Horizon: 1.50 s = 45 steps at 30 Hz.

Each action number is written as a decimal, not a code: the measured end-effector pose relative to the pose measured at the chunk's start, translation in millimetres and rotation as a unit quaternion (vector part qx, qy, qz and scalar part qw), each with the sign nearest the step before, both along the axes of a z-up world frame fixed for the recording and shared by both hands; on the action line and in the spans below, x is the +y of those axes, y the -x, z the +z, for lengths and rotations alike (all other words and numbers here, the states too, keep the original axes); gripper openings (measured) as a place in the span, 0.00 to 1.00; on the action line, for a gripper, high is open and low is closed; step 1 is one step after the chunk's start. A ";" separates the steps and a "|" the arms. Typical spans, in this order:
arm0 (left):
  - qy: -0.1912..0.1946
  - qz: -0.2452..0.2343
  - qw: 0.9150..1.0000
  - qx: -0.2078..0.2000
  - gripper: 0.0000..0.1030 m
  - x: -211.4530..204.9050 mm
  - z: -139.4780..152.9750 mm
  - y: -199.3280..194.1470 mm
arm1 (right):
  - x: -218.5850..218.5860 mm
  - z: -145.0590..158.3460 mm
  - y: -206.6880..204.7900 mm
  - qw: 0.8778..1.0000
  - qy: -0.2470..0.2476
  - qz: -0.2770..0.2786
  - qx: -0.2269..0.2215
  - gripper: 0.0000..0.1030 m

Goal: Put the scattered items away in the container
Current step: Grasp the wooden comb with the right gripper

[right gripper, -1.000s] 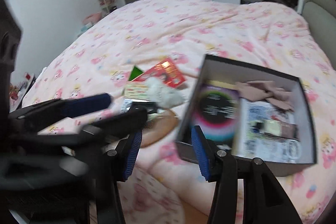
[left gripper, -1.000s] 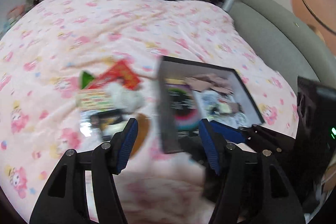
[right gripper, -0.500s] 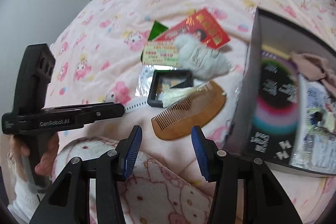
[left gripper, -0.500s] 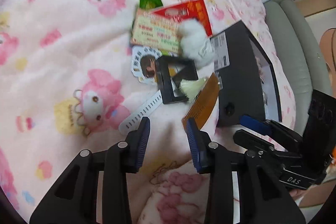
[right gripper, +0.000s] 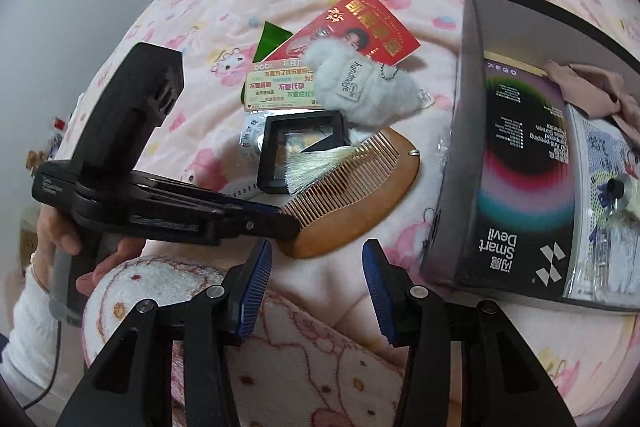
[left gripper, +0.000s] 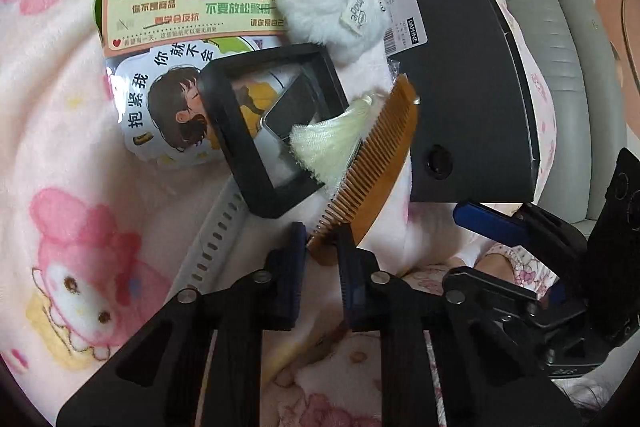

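The left tool (left gripper: 321,241) is held low and nearly level, its two blue-padded fingers (left gripper: 297,247) drawn close together on the near end of a comb (left gripper: 372,163). The right tool (right gripper: 318,259) is held just nearer, its fingers spread wide apart with nothing between them.

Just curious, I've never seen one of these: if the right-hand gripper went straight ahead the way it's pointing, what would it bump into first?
Most likely the wooden comb. The right gripper is open, over pink blanket, with the comb's near end just ahead between its fingers. Depth is hard to judge; aimed lower, it would meet blanket first.
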<state>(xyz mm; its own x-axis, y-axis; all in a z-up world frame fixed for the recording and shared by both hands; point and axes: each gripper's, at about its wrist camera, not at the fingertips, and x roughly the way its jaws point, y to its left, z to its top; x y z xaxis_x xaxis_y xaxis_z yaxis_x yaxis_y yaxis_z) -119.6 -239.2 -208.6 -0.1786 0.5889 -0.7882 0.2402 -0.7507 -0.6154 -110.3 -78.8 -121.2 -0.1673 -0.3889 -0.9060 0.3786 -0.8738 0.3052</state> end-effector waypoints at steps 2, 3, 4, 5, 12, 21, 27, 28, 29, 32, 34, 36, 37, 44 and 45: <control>0.002 0.015 1.000 0.018 0.09 -2.5 8.9 -8.0 | -1.0 5.9 -2.3 1.000 0.010 0.001 0.006 0.41; 0.012 0.022 0.999 0.026 0.09 -4.5 14.8 -13.9 | -3.0 11.5 -3.7 1.000 0.015 0.004 0.011 0.41; 0.025 0.032 0.999 0.035 0.08 -8.2 22.0 -22.1 | -5.1 15.8 -4.0 1.000 0.017 0.008 0.017 0.41; 0.030 0.038 0.998 0.040 0.08 -11.0 25.8 -27.6 | -7.2 19.9 -3.7 0.999 0.020 0.011 0.023 0.41; 0.072 0.058 0.995 0.036 0.10 -40.7 35.6 -65.5 | -36.6 20.5 13.6 0.998 0.043 0.036 0.024 0.42; 0.040 0.181 0.980 0.067 0.45 -53.7 23.3 -108.6 | -50.6 -20.7 47.5 1.000 0.007 0.018 -0.006 0.42; 0.015 0.211 0.975 0.066 0.19 -48.1 6.6 -101.2 | -60.8 -38.5 51.8 0.999 0.012 0.035 -0.023 0.42; 0.028 0.213 0.974 0.069 0.17 -50.2 10.0 -98.1 | -60.9 -39.3 50.9 0.999 0.016 0.039 -0.025 0.42; 0.037 0.215 0.973 0.073 0.14 -52.0 11.8 -93.8 | -60.5 -39.9 49.9 0.999 0.017 0.043 -0.027 0.41; 0.056 0.229 0.968 0.081 0.11 -61.5 23.2 -92.0 | -54.9 -36.3 45.5 0.998 0.029 0.052 -0.037 0.37; 0.060 0.233 0.967 0.085 0.11 -63.8 23.6 -90.6 | -51.9 -29.3 37.6 0.996 0.046 0.066 -0.048 0.37; 0.056 0.240 0.966 0.077 0.17 -66.9 21.1 -93.9 | -49.3 -25.9 31.0 0.995 0.045 0.069 -0.049 0.37; 0.052 0.240 0.967 0.073 0.29 -66.6 18.4 -96.1 | -47.8 -23.8 28.5 0.996 0.037 0.068 -0.044 0.37; 0.004 0.258 0.964 0.063 0.36 -68.5 5.0 -107.9 | -43.6 -13.5 30.3 0.999 0.023 0.046 -0.004 0.37; -0.001 0.262 0.963 0.066 0.36 -68.7 3.5 -108.4 | -44.1 -19.1 34.6 0.999 0.017 0.044 -0.014 0.37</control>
